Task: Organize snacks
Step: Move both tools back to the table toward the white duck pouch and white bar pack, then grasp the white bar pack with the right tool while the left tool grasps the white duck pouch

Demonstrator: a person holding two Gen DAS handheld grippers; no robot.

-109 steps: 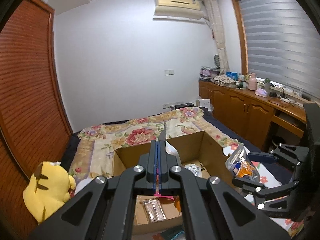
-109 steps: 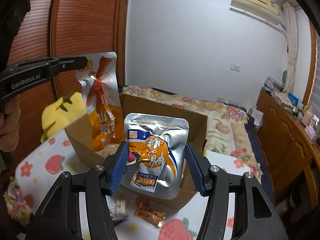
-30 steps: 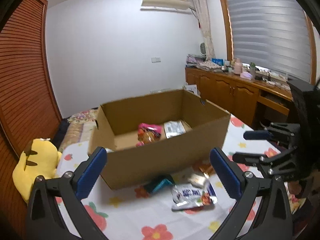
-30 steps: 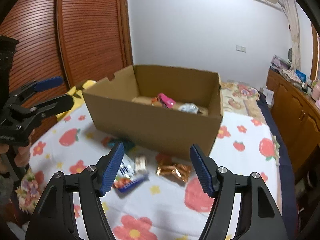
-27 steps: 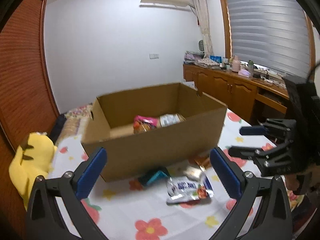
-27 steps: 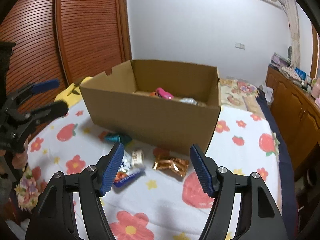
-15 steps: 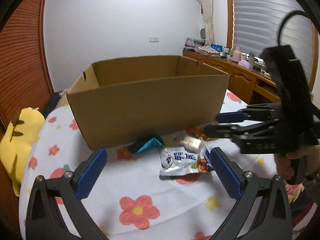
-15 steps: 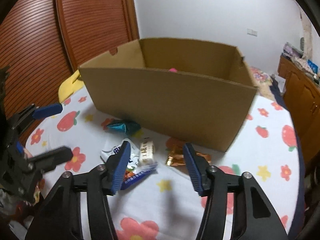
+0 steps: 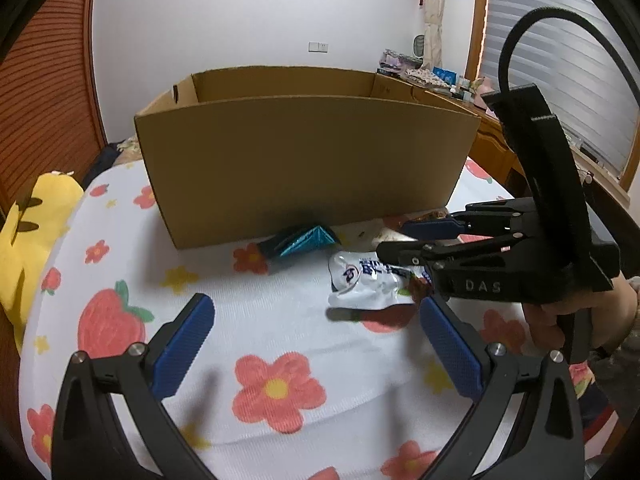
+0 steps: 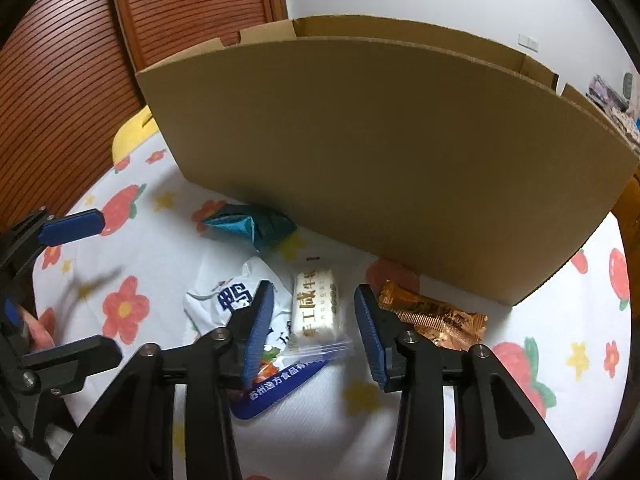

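A small white nougat bar (image 10: 318, 308) lies on the fruit-print cloth, partly on a white and blue pouch (image 10: 236, 300). My right gripper (image 10: 314, 334) straddles the bar with its jaws closing; a gap still shows between each pad and the wrapper. Right of it lies an orange-brown packet (image 10: 436, 316). A teal packet (image 10: 248, 224) rests against the cardboard box (image 10: 380, 140). My left gripper (image 9: 318, 346) is open wide and low over the cloth, in front of the pouch (image 9: 368, 280) and teal packet (image 9: 304, 240). The right gripper (image 9: 394, 238) reaches in from the right.
The box (image 9: 304, 160) stands close behind the snacks, its near wall hiding the inside. A yellow plush toy (image 9: 36, 232) lies at the cloth's left edge beside a slatted wooden door. A wooden cabinet (image 9: 492, 140) runs along the right. A hand (image 9: 560, 320) holds the right gripper.
Both grippers have come down toward the cloth, so the box's inside has dropped out of sight. The right gripper's jaws have narrowed and now stand on either side of the nougat bar.
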